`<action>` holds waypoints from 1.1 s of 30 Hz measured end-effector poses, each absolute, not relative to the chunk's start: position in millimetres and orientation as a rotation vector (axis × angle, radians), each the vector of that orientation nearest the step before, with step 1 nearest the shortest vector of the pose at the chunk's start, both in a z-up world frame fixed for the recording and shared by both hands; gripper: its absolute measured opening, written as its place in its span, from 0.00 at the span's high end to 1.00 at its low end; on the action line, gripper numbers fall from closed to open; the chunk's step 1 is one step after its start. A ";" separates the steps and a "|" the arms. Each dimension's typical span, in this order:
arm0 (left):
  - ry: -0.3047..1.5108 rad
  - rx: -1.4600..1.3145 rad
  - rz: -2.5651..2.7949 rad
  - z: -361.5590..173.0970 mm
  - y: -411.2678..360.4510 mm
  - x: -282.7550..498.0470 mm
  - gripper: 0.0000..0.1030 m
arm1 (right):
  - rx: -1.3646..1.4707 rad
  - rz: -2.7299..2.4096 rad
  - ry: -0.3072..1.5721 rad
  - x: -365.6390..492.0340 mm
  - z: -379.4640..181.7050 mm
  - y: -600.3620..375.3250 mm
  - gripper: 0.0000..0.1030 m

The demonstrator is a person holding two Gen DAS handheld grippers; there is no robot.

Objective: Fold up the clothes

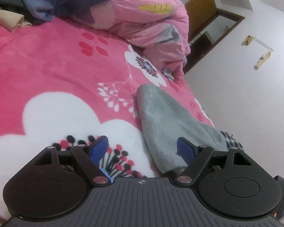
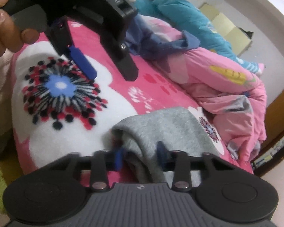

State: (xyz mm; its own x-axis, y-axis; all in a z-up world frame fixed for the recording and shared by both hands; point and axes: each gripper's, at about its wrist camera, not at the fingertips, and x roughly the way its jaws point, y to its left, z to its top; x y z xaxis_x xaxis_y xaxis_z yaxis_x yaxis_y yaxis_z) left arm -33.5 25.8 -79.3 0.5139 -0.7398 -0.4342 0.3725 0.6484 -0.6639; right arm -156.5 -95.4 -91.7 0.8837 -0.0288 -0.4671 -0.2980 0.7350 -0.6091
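A grey fleece garment (image 1: 166, 117) lies folded in a long strip on the pink flowered blanket (image 1: 47, 60), near the bed's right edge. My left gripper (image 1: 142, 149) stands open just above the blanket, and its right pad (image 1: 185, 151) is beside the garment's near end with nothing between the jaws. In the right wrist view the same left gripper (image 2: 111, 76) hangs open over the blanket, held by a person's hand (image 2: 3, 24). My right gripper (image 2: 140, 156) is blurred and has a fold of the grey garment (image 2: 164, 124) pinched between its blue pads.
A rumpled pink quilt (image 2: 227, 87) with a dark blue garment (image 2: 151, 45) and a teal cover (image 2: 183, 17) is heaped at the back. Folded beige clothes (image 1: 9, 20) lie far left. A checked cloth (image 1: 231, 138) peeks out by the bed edge. A wooden door frame (image 1: 214, 37) stands beyond.
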 end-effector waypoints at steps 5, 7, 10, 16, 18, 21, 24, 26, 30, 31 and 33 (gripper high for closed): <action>0.843 -0.615 -0.779 -81.0 5.3 -12.0 0.21 | -0.597 0.135 0.450 -161.8 -77.6 -109.2 0.77; 0.892 -0.665 -0.804 -84.4 -7.3 3.5 0.20 | -0.575 0.134 0.441 -162.7 -76.8 -111.6 0.77; 0.956 -0.714 -0.814 -92.4 -27.6 28.1 0.20 | -0.547 0.134 0.430 -163.7 -76.7 -114.5 0.77; 1.046 -0.745 -0.793 -104.2 -65.3 69.2 0.26 | -0.493 0.135 0.402 -168.0 -70.1 -123.4 0.77; 1.077 -0.751 -0.810 -106.1 -78.1 80.5 0.37 | -0.476 0.130 0.393 -170.2 -66.1 -127.0 0.77; 1.129 -0.756 -0.833 -111.2 -94.2 94.1 0.49 | -0.454 0.122 0.381 -174.4 -59.4 -132.2 0.78; 1.165 -0.747 -0.845 -116.4 -105.8 101.0 0.63 | -0.446 0.113 0.379 -176.4 -54.2 -136.7 0.78; 1.186 -0.738 -0.845 -118.0 -107.6 101.6 0.72 | -0.438 0.112 0.386 -174.0 -51.0 -140.5 0.78; 1.224 -0.763 -0.821 -123.7 -100.3 102.5 0.90 | -0.447 0.109 0.402 -172.2 -46.6 -138.1 0.78; 1.226 -0.773 -0.819 -124.5 -98.2 102.5 0.91 | -0.455 0.106 0.406 -171.9 -45.8 -135.7 0.78; 1.205 -0.783 -0.818 -122.9 -95.2 100.7 0.92 | -0.472 0.100 0.417 -171.0 -42.8 -129.9 0.79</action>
